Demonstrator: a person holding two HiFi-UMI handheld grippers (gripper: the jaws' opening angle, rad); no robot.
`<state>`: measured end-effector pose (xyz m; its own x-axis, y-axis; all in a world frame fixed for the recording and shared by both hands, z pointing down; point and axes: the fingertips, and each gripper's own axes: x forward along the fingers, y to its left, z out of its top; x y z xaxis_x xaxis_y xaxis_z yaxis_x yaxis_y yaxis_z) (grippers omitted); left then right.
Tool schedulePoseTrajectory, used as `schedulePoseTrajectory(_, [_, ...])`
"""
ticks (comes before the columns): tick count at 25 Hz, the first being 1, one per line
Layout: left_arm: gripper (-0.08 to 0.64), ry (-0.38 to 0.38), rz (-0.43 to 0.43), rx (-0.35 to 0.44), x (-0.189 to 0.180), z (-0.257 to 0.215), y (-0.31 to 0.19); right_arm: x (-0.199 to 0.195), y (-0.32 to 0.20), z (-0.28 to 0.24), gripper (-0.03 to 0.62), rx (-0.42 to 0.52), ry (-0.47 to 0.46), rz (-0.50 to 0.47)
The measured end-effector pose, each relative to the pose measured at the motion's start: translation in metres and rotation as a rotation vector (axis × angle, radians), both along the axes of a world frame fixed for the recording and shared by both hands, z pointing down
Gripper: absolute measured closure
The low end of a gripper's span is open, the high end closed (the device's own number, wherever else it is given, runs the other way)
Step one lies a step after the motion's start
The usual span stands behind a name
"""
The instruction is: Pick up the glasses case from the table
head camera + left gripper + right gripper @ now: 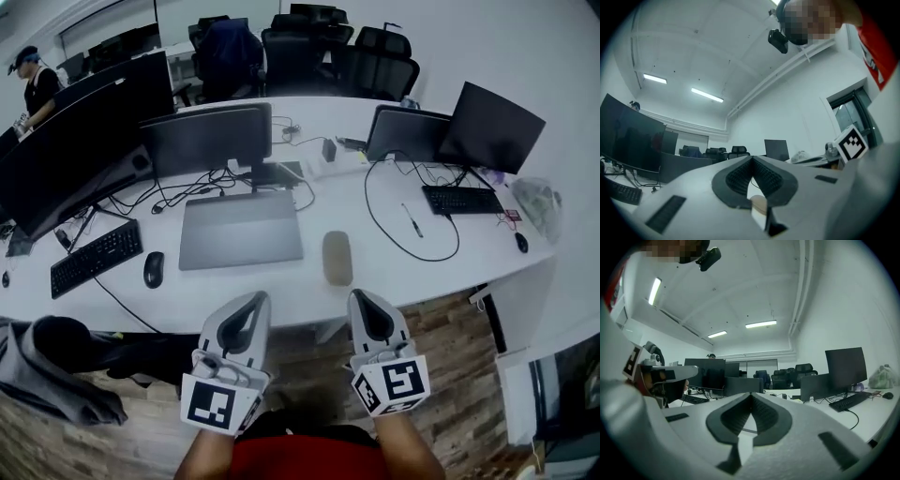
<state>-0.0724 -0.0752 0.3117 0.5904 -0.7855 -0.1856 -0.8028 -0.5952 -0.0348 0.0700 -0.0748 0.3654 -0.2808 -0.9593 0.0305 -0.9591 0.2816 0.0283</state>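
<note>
The glasses case [337, 258] is a beige oval pouch lying flat near the front edge of the white table [375, 272], to the right of a closed grey laptop. Both grippers are held below the table's front edge and point toward it. My left gripper [258, 298] is to the case's lower left, and its jaws meet at the tips [751, 158] with nothing held. A beige patch [759, 202] shows through the gap under its pads. My right gripper [359, 295] is just short of the case, slightly to its right, and is shut and empty [751, 394].
The closed grey laptop [240, 230], a black keyboard [96, 256] and a mouse [154, 269] lie left of the case. At the right are a pen [411, 220], a looping cable, another keyboard [461, 200] and monitors. Office chairs stand at the back. A person [37, 84] is at the far left.
</note>
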Motion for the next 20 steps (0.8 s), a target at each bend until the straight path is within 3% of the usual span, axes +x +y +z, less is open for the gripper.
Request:
schedulePoseTrajectory(7, [0.549, 0.028, 0.033, -0.028, 0.001, 0.016, -0.065, 0.012, -0.07, 0.033, 0.586, -0.074, 0.047, 0.079])
schedulePoseTrajectory(10, [0.549, 0.077, 0.023, -0.07, 0.001, 0.025, -0.086, 0.022, -0.093, 0.053, 0.563, -0.114, 0.05, 0.101])
schedulePoseTrajectory(20, [0.549, 0.049, -0.006, -0.099, 0.019, 0.048, -0.126, 0.047, -0.158, 0.129, 0.357, -0.308, 0.082, 0.164])
